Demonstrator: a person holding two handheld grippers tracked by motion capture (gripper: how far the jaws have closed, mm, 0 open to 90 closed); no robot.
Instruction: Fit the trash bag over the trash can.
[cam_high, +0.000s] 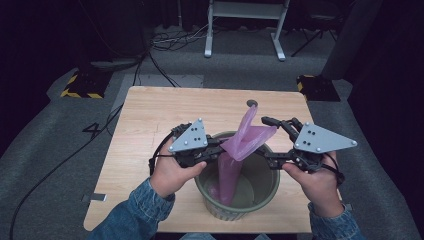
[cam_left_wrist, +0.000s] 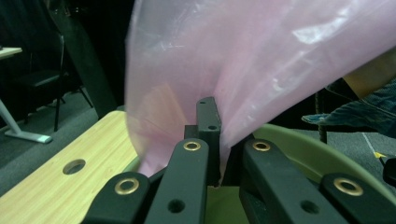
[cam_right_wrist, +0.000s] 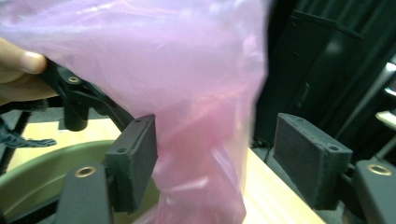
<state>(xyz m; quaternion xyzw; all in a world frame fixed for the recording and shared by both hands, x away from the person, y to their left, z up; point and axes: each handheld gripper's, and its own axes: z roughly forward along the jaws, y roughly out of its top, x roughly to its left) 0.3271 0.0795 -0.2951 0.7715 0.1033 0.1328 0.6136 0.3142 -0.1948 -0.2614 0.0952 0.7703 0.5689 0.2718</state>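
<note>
Left hand-held gripper (cam_left_wrist: 212, 140) clamps the pink bag (cam_left_wrist: 243, 70); right gripper view shows right hand-held gripper (cam_right_wrist: 224, 154) spread around it.

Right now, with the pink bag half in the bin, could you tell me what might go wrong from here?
The left gripper pinches a thin bunch of the pink bag, so a hard pull could tear the film or let it slip out. The right gripper is open with the bag between its jaws, so it may shut on too little film. The green bin stands near the table front edge, and a tug might tip it.
</note>
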